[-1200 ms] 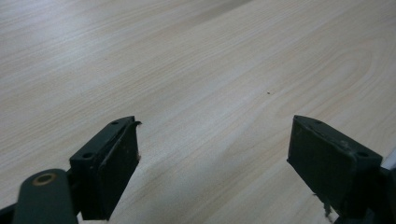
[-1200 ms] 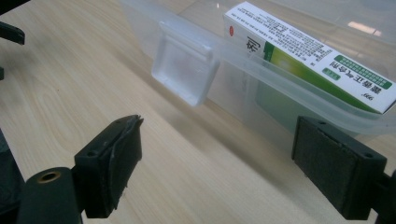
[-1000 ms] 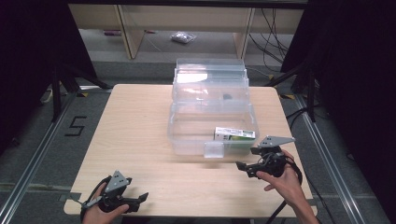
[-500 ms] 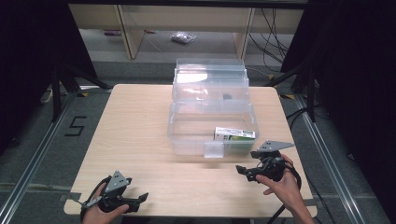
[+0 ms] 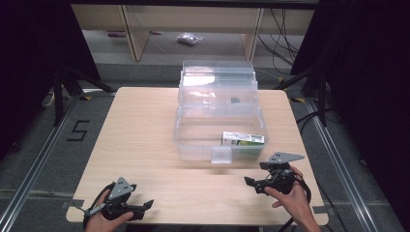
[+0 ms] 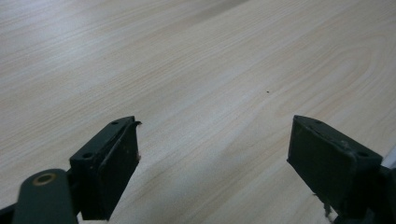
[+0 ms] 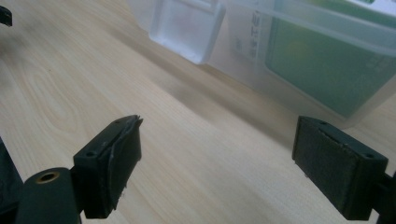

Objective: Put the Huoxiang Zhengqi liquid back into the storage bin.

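Low over the table (image 5: pixel 145 125), both claws, left claw (image 5: pixel 140 207) and right claw (image 5: pixel 252 182), gape wide, empty.

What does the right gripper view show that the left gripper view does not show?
The right gripper view alone shows the clear plastic box, its front latch and the green carton seen through its wall, all just beyond the open jaws. The left gripper view alone shows a small dark speck on the wood ahead of its jaws. Both share the light wooden table and a pair of black jaws standing wide apart with nothing between them.
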{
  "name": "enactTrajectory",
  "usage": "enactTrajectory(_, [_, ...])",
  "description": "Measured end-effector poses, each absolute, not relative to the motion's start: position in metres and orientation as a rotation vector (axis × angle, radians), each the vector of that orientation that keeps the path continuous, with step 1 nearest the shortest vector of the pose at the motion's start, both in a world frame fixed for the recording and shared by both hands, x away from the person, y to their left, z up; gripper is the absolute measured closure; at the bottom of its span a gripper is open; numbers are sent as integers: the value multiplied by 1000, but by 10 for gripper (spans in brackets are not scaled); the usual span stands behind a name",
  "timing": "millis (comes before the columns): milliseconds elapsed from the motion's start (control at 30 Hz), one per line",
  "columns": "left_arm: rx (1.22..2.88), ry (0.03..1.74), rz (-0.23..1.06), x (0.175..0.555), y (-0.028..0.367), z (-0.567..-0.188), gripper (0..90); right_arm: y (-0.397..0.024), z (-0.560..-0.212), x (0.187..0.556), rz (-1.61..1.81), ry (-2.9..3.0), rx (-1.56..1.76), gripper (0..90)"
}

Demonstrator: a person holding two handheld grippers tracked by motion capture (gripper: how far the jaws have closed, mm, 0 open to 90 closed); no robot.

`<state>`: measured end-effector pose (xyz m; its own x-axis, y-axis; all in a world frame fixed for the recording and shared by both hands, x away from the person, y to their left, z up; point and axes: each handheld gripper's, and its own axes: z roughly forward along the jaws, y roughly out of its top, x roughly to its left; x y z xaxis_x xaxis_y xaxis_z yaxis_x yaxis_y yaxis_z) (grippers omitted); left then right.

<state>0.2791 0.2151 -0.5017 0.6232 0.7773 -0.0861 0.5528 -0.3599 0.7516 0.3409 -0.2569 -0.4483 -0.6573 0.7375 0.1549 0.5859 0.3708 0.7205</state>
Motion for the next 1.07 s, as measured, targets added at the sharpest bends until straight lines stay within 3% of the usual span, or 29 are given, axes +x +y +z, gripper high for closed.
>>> enactTrajectory(1067, [2081, 1030, 374, 279, 216, -501, 156, -259, -482, 334, 1053, 2489, 1259, 166])
